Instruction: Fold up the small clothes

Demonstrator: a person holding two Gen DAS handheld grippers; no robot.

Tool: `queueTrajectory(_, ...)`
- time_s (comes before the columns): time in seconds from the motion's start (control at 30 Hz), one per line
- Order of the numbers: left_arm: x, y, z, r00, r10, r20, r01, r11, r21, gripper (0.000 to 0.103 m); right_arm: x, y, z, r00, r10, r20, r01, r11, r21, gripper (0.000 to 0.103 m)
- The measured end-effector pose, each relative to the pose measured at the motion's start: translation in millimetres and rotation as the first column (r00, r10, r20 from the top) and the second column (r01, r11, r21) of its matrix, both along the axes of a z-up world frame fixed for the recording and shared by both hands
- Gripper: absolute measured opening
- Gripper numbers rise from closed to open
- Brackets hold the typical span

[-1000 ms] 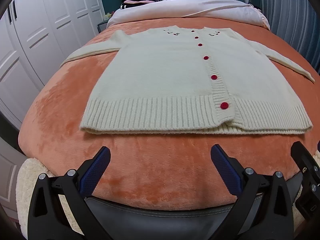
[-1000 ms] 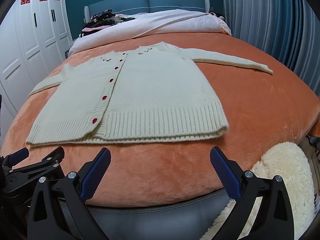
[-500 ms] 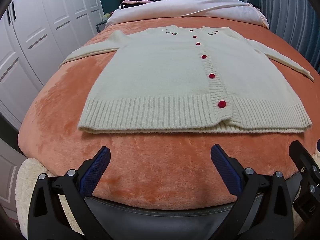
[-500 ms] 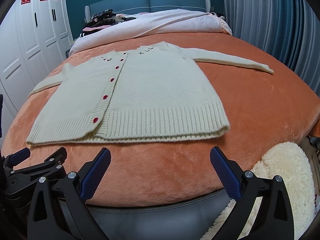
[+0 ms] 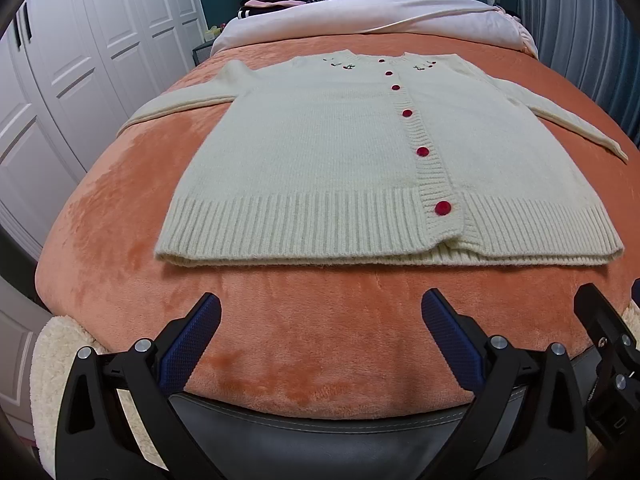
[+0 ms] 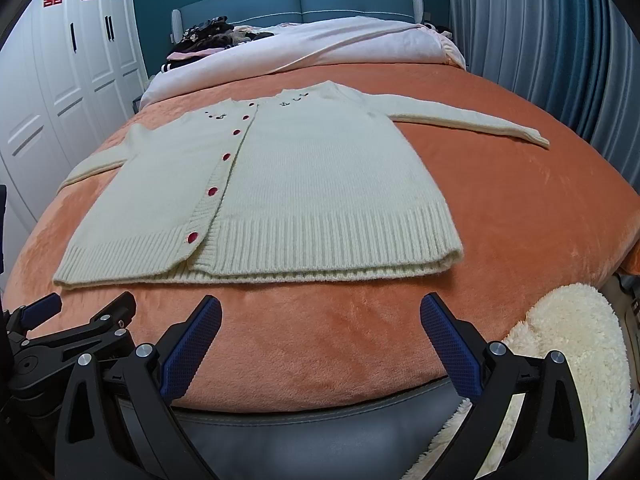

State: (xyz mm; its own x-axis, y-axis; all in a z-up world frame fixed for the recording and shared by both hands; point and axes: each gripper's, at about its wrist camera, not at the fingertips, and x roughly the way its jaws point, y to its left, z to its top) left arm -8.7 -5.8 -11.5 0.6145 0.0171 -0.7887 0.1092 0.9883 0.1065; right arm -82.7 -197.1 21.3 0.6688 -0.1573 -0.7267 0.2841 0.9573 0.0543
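A cream knit cardigan (image 5: 320, 160) (image 6: 304, 184) with several red buttons lies flat, face up, on an orange bed blanket (image 5: 320, 320) (image 6: 520, 200). Both sleeves are spread out sideways and the ribbed hem faces me. My left gripper (image 5: 320, 312) hovers open over the blanket just short of the hem's left half. My right gripper (image 6: 320, 312) is open too, just short of the hem's right half. Neither touches the cardigan. The left gripper's fingers (image 6: 100, 320) show at the lower left of the right wrist view.
White wardrobe doors (image 5: 80, 60) line the left side. A white duvet (image 6: 320, 48) and a pile of dark clothes (image 6: 208, 36) lie by the blue headboard. A fluffy cream rug (image 6: 568, 360) lies at the bed's foot, and grey-blue curtains (image 6: 540, 40) hang on the right.
Both grippers have drifted slightly: the cardigan sits a little higher and further left in the left wrist view. Nothing was grasped or moved.
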Motion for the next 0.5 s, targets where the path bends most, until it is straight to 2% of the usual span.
queueTrajectory(0.3, 2, 2, -1, 1.000, 0.004, -0.011, -0.004, 1.000, -0.014, 0.098, 0, -1, -3, 1.000, 0.003, -0.002, -0.003, 1.000, 0.003, 0.098)
queueTrajectory(0.4, 7, 14, 4, 1.000, 0.016, -0.022, -0.018, 0.996, -0.082, 0.098, 4, -11, -6, 1.000, 0.000, 0.000, 0.000, 0.997, 0.075, 0.098)
queueTrajectory(0.5, 18, 30, 11, 0.999, 0.045, -0.024, -0.047, 0.989, -0.143, 0.098, 14, -49, -2, 0.997, -0.070, 0.018, 0.066, 0.979, 0.192, 0.098)
